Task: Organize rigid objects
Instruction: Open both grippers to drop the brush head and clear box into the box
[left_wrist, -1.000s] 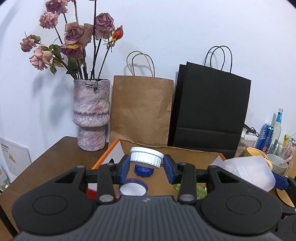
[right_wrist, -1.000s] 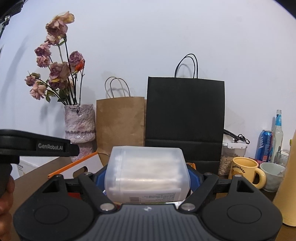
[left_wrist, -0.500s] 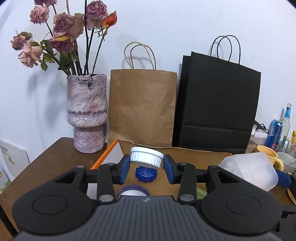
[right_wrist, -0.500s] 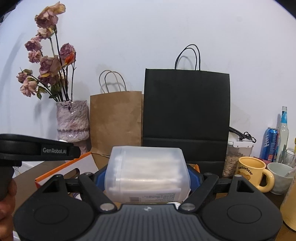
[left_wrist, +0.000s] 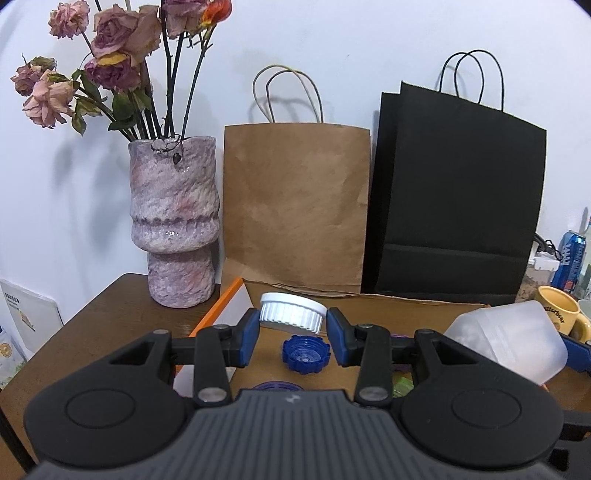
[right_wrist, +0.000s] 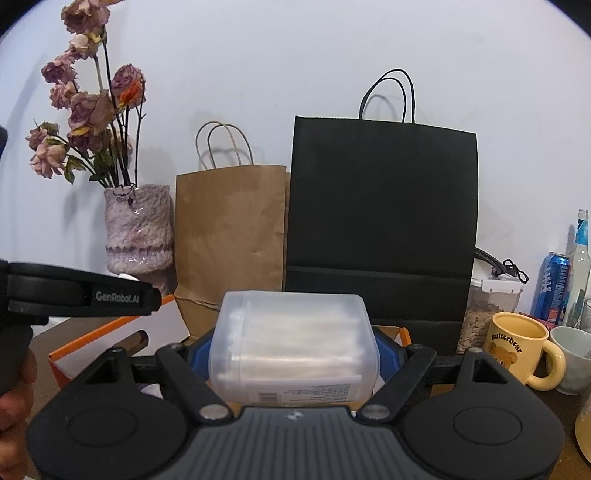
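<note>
While the left claw (left_wrist: 293, 328) pinches a white ribbed lid (left_wrist: 293, 313) above the orange-edged box (left_wrist: 221, 308), the right claw (right_wrist: 293, 360) clamps a frosted plastic container (right_wrist: 293, 343) aloft; the shallow lid looks likely to slip out if tilted.

My left tongs (left_wrist: 293, 328) pinched a white ribbed lid (left_wrist: 293, 313), held level above a dark blue notched cap (left_wrist: 306, 350) lying open side up on the cardboard. My right tongs (right_wrist: 293, 363) clamped a frosted plastic box (right_wrist: 293, 354) lying on its side.
</note>
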